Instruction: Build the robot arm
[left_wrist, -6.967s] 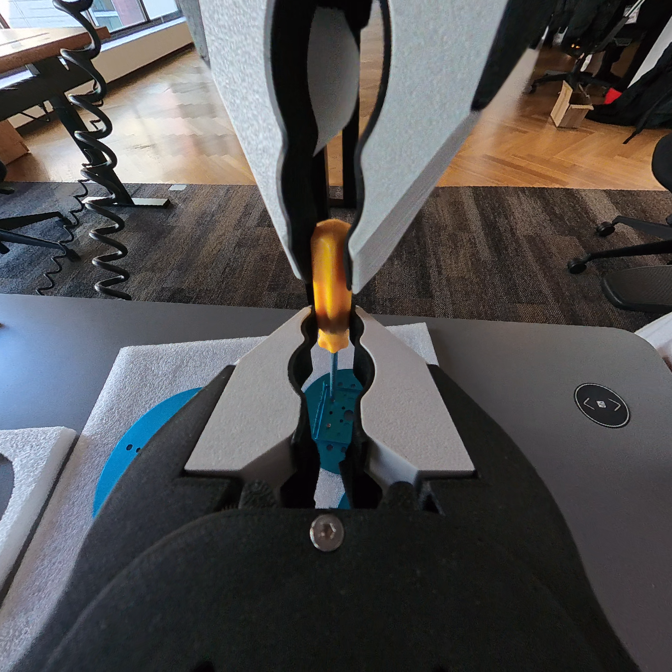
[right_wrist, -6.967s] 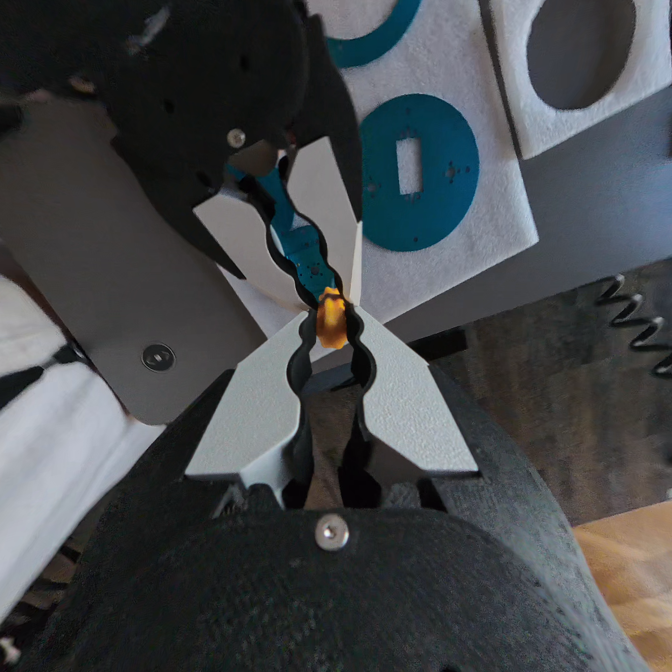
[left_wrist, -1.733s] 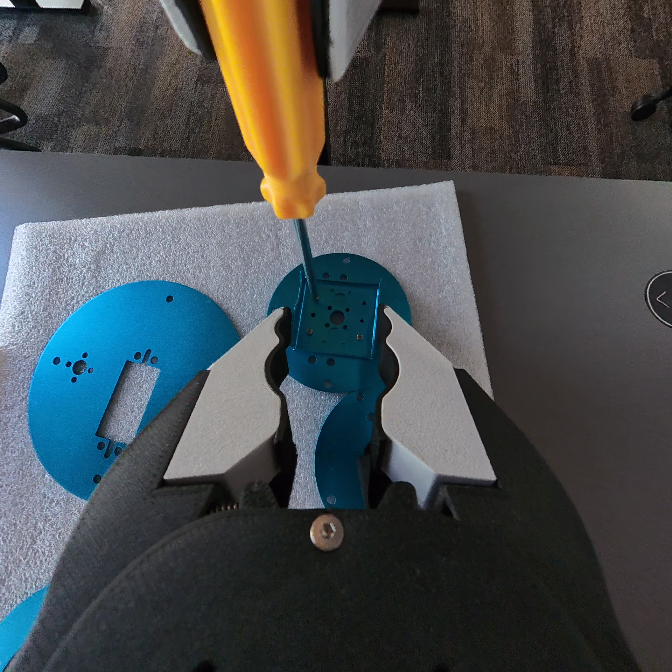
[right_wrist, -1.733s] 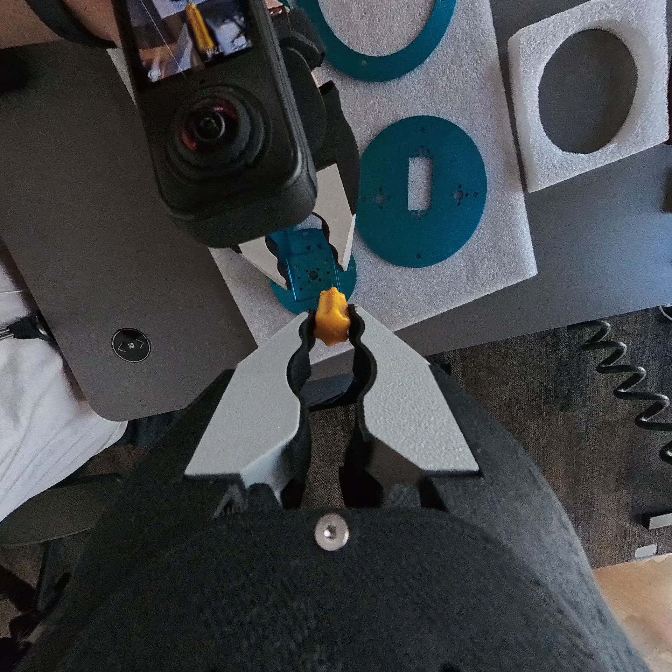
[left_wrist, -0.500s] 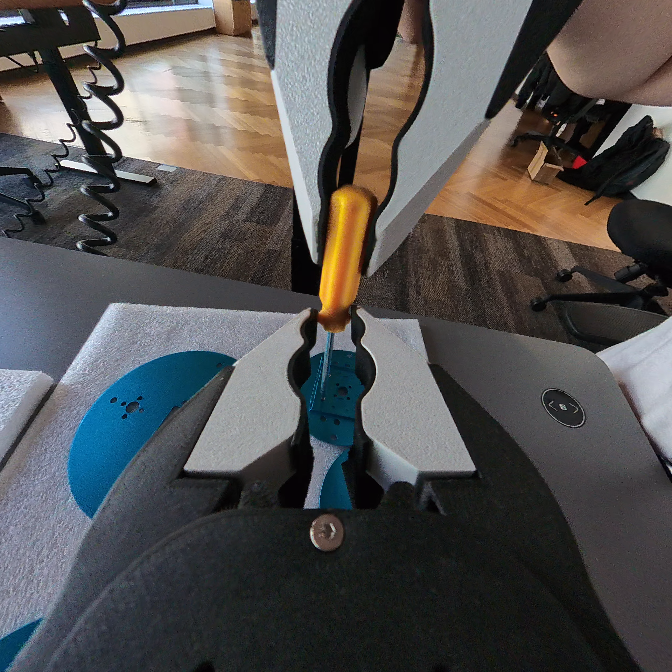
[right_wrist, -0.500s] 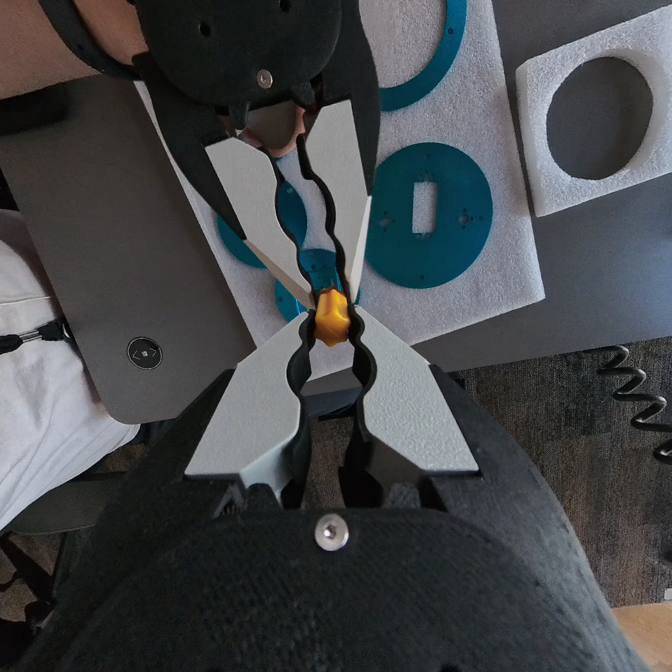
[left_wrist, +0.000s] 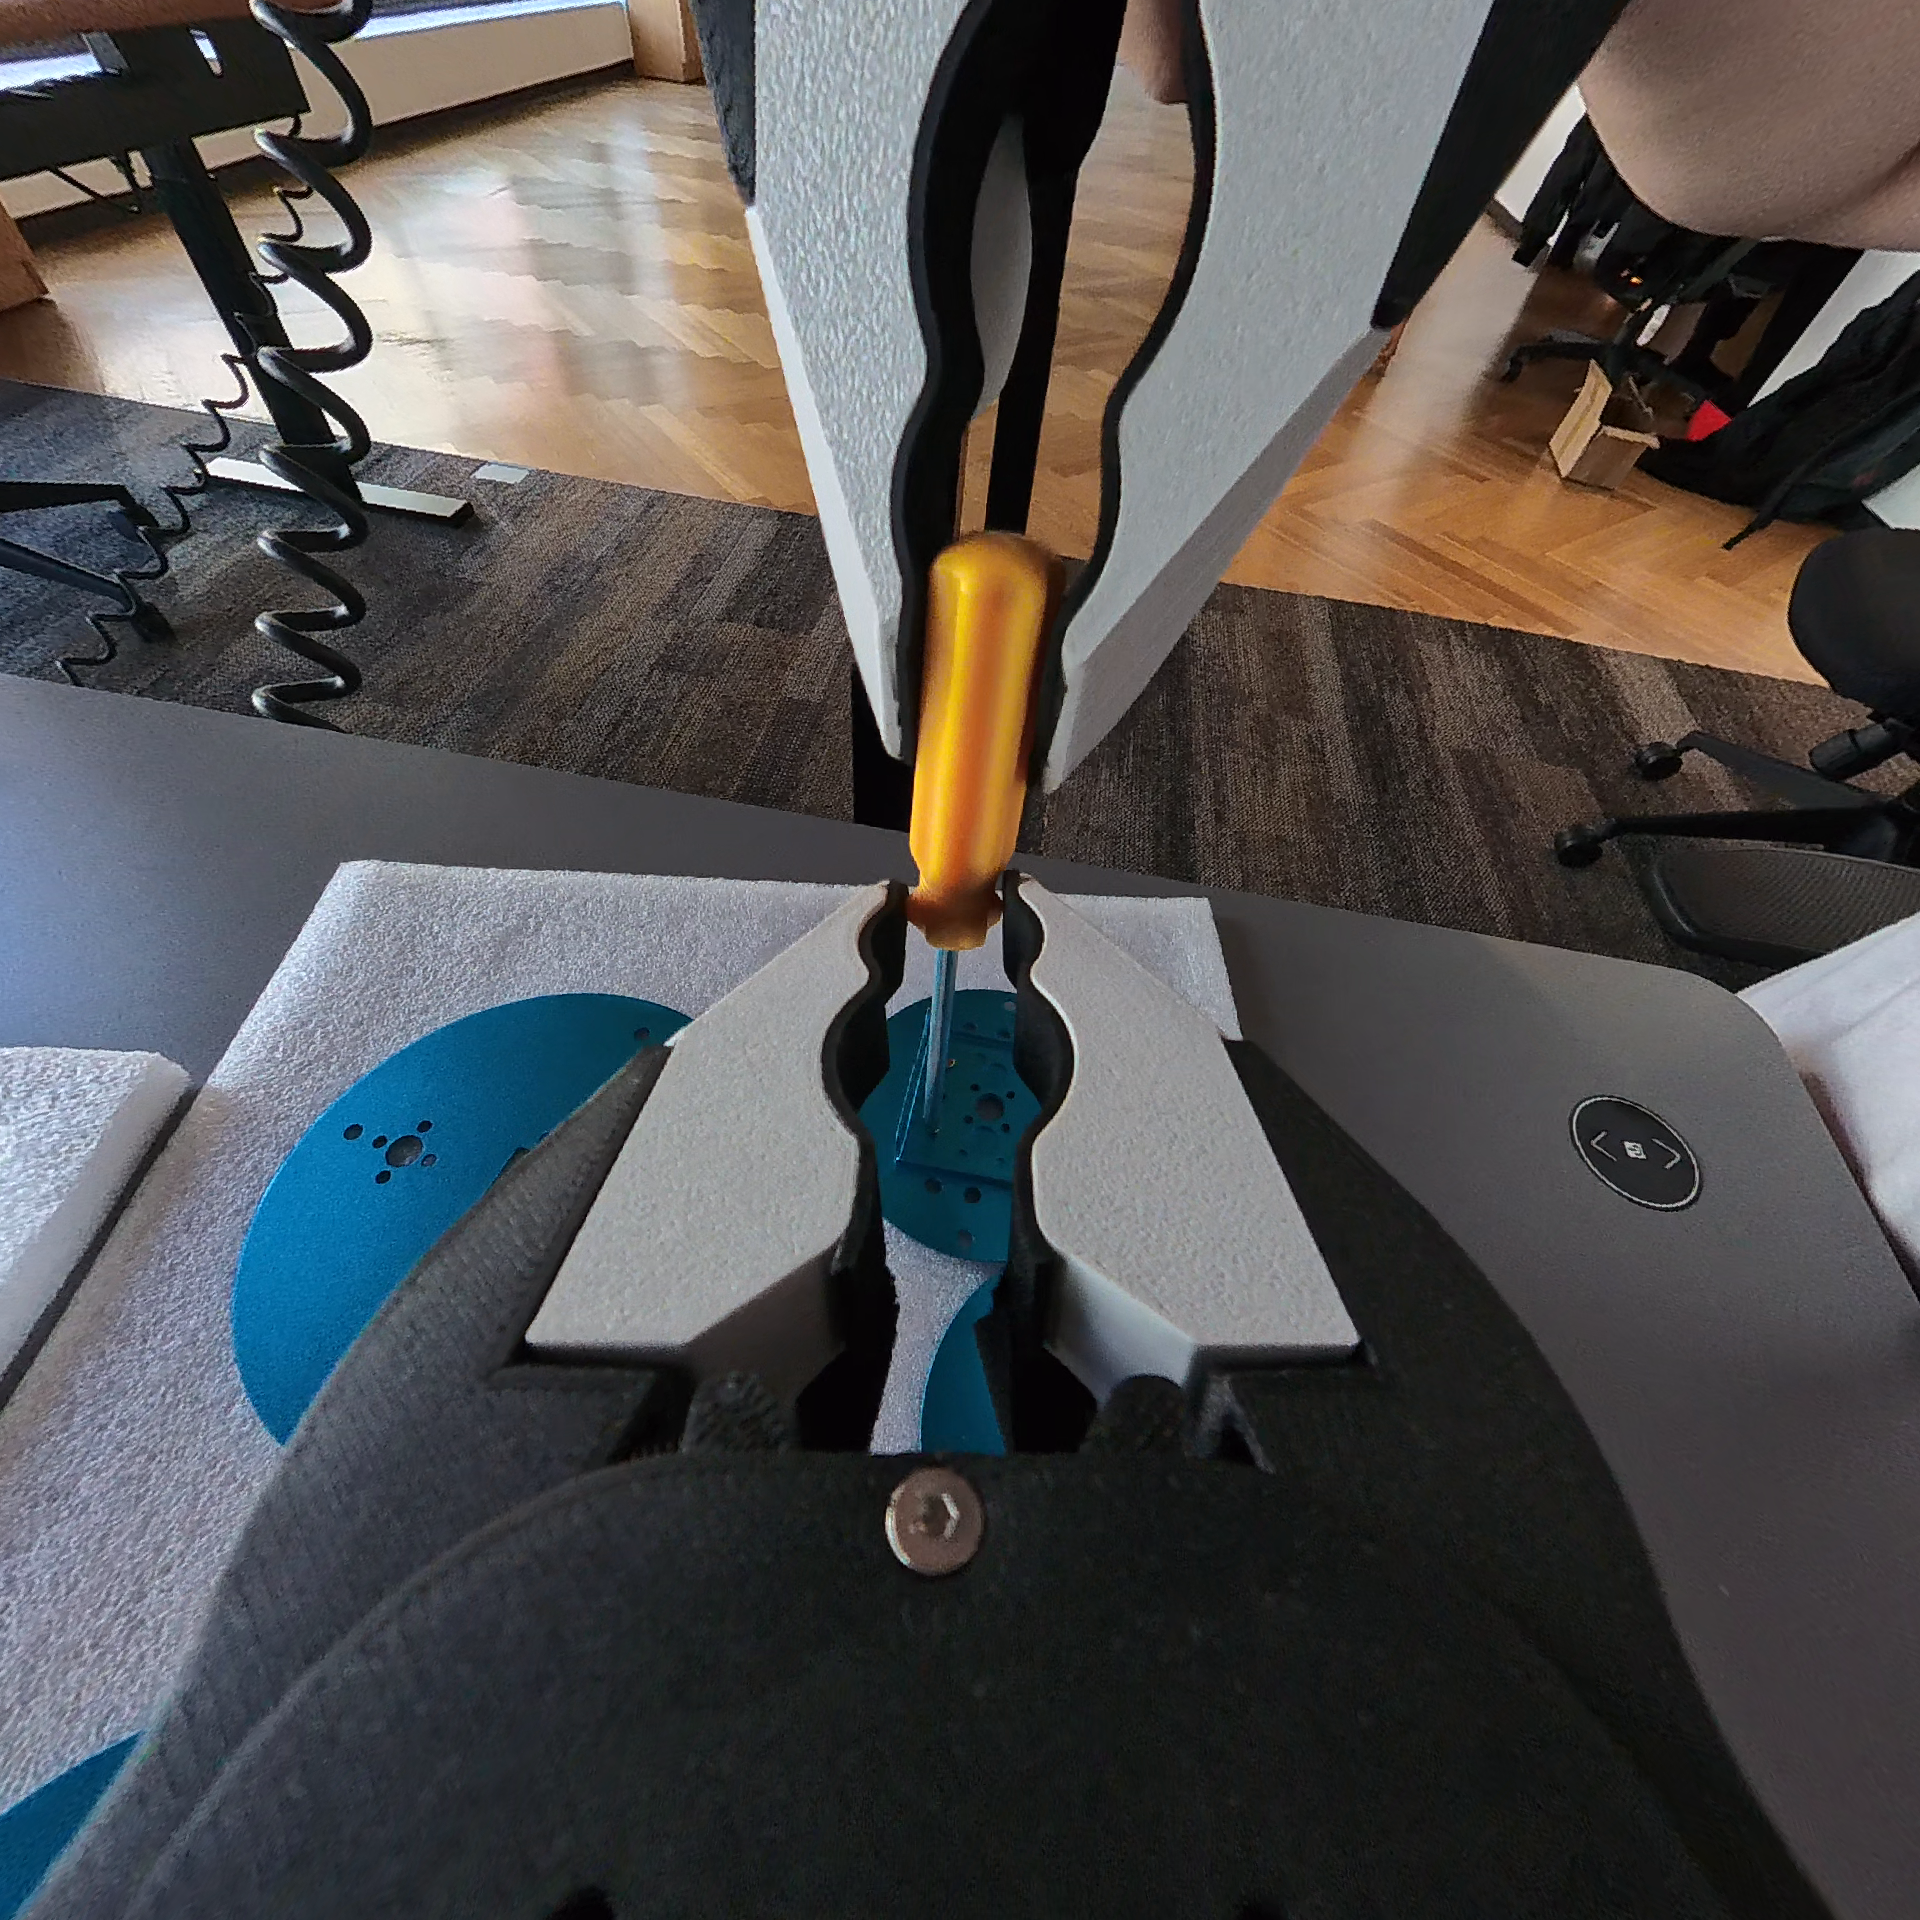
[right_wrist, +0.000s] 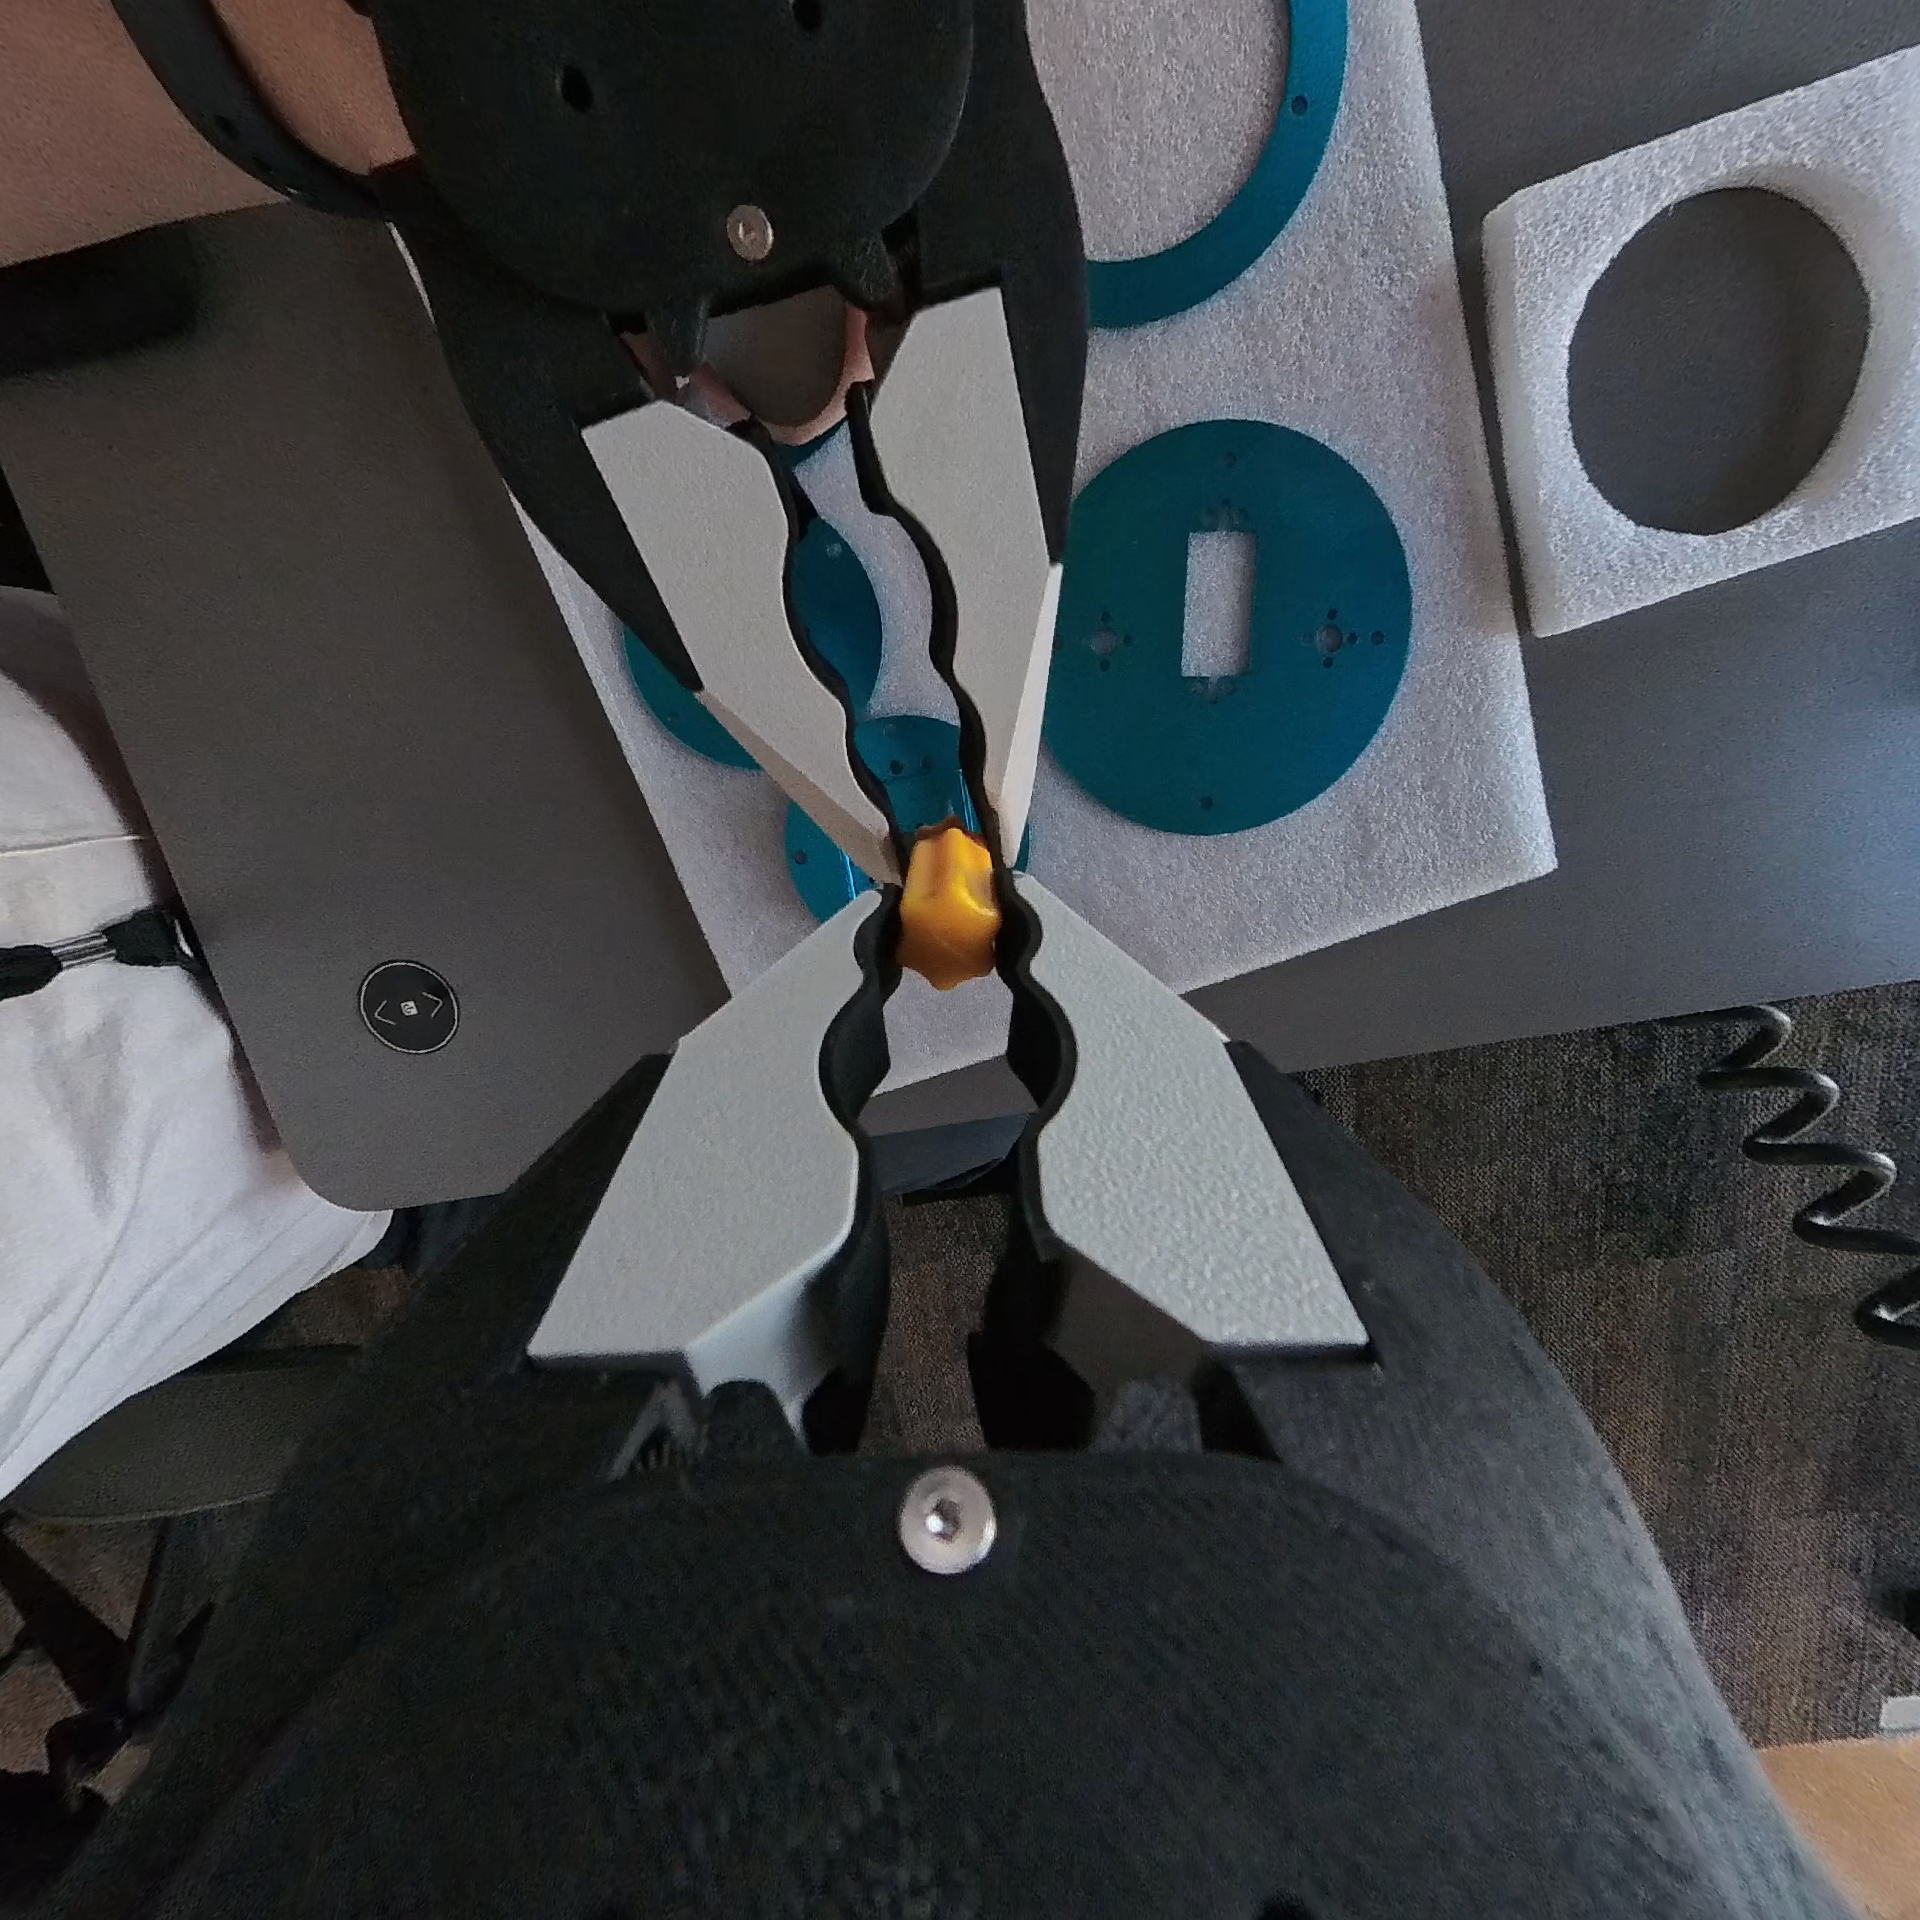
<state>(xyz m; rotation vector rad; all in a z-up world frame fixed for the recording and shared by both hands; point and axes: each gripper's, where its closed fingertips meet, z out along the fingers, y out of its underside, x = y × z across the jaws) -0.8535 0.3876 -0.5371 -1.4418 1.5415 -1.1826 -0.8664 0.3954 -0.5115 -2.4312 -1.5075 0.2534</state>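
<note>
Clamped near-upright in the closed tips of the right hand-held gripper (right_wrist: 945, 914): an orange-handled screwdriver (left_wrist: 971, 707), gripped high on its handle. Blade down inside a small blue bracket (left_wrist: 961, 1132), tip at one of the holes in its floor (no screw head discernible there). Bracket sitting on a small blue disc (left_wrist: 956, 1226), itself on a white foam sheet (left_wrist: 520, 935) laid over the grey surface (left_wrist: 1455, 1039).

Low over the foam, the left hand-held gripper (left_wrist: 951, 904), fingers drawn to a narrow gap either side of the screwdriver's collar and flanking the bracket. Impossible to tell whether actually pinching the bracket or merely bracketing it.

Lying loose nearby on the same foam: a larger blue disc (right_wrist: 1226, 623) with a rectangular slot, just beside the bracket, and a blue ring (right_wrist: 1247, 208) farther back. Well apart, a foam block (right_wrist: 1558, 312) with an oval cut-out.
</note>
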